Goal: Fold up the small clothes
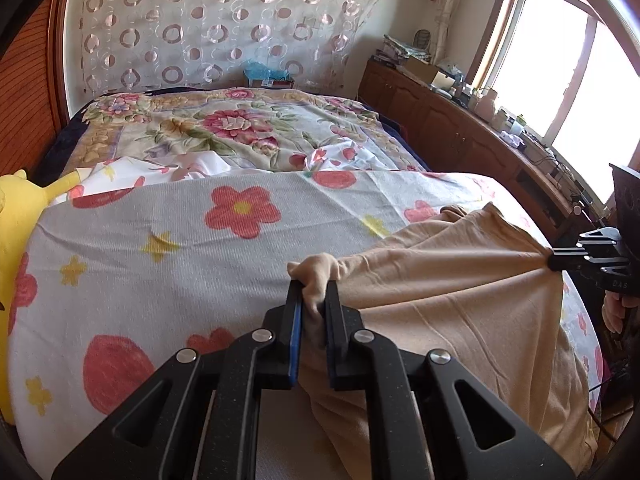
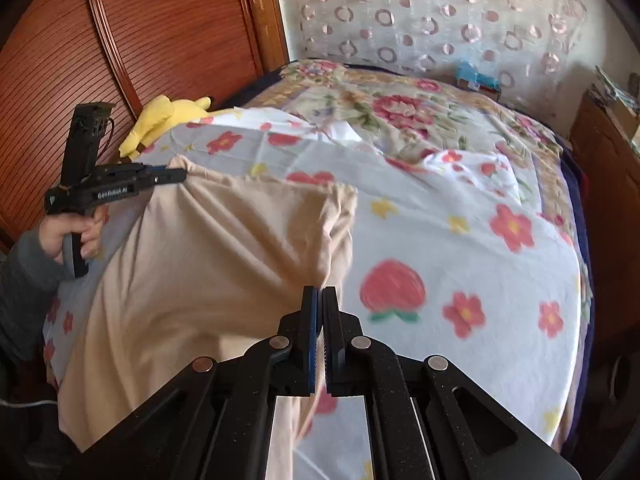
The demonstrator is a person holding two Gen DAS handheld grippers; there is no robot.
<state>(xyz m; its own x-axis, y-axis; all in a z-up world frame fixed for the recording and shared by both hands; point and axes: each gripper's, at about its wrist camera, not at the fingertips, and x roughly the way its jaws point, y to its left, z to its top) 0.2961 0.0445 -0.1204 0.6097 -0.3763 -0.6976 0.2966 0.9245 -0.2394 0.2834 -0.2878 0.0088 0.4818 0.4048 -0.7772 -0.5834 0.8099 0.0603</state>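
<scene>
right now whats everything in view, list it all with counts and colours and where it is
peach garment: one, pale peach, on the near part of the bed, its upper edge pinched at two corners
flower sheet: one, white with red flowers and yellow stars, under the garment
floral blanket: one, cream with pink blooms, far half of the bed
plush toy: one, yellow, at the wooden headboard
circle curtain: one, pale with pinkish rings, far wall
cabinet: one, brown, cluttered top, under the window
left claw: black, shut on the garment's corner
right claw: black, shut on the other corner
hand: one, grey sleeve, gripping the left claw's handle
</scene>
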